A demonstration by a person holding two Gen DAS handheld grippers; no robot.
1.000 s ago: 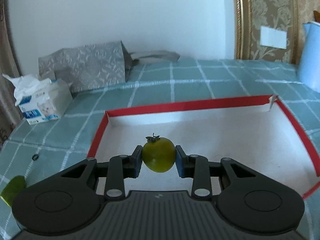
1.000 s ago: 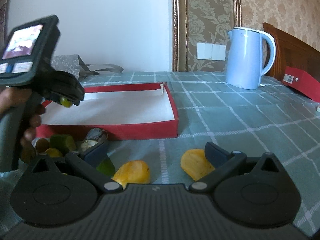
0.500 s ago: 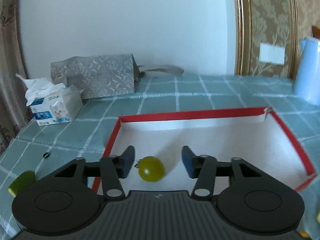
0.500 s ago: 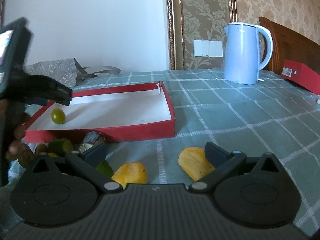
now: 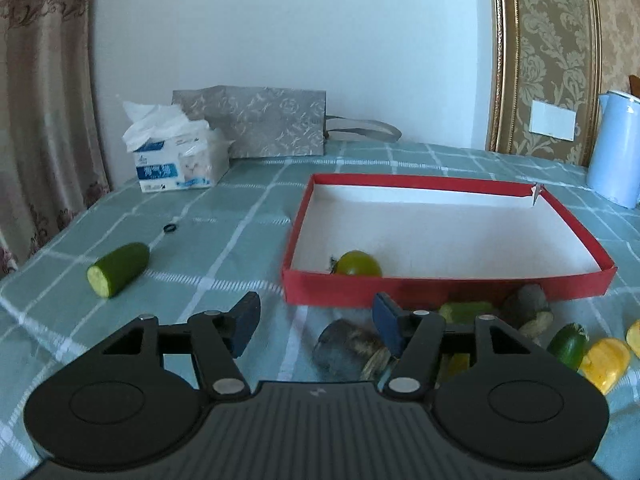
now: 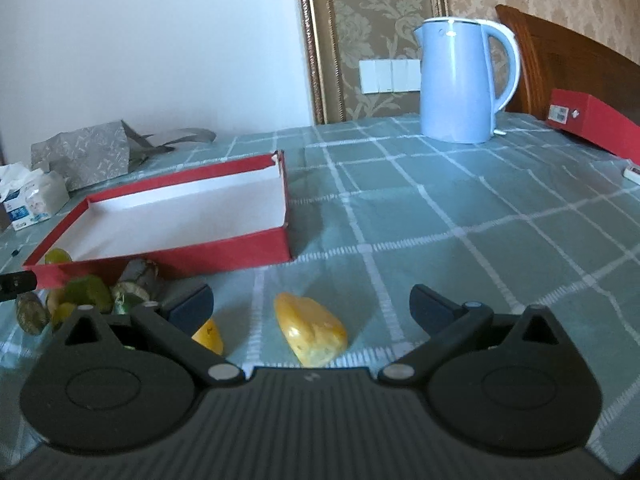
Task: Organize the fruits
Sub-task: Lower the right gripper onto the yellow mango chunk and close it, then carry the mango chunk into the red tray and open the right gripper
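Note:
A green tomato [image 5: 357,263] lies inside the red box [image 5: 448,286] near its front left corner; it also shows in the right wrist view [image 6: 57,256]. My left gripper [image 5: 316,322] is open and empty, low over the cloth in front of the box, above a dark fruit [image 5: 347,349]. My right gripper [image 6: 311,305] is open and empty, with a yellow fruit [image 6: 312,334] lying between its fingers. A second yellow piece [image 6: 209,336] sits by its left finger. A pile of green and dark fruit [image 6: 86,294] lies in front of the box.
A cut cucumber [image 5: 118,268] lies left of the box. A tissue pack [image 5: 176,160] and grey bag [image 5: 256,124] stand at the back. A blue kettle [image 6: 460,80] and another red box [image 6: 588,124] stand at the back right.
My left gripper opened and let the green tomato go into the red box, then drew back to in front of the box. My right gripper moved right, centring on the yellow fruit.

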